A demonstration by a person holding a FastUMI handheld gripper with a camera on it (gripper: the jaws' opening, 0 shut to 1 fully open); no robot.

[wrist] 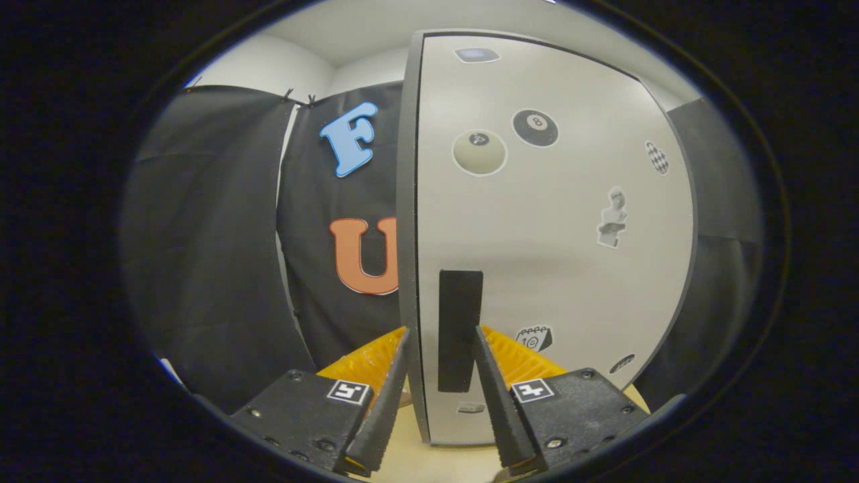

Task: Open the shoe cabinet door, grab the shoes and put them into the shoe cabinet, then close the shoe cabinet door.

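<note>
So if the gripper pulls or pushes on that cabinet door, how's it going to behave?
The door looks like a flat, stiff panel, so it should swing as one piece, not flex. Its face looks smooth, probably slippery; the black handle is the likelier hold. The gripper is open, its fingers straddling the door's edge and the handle, so closing there could probably grip it.

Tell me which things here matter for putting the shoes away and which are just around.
For the job:
- shoe cabinet door, its edge between the fingers
- black handle on the door
- gripper, open, fingers straddling the door edge and handle

Just around:
- stickers on the door
- black cloth wall
</note>
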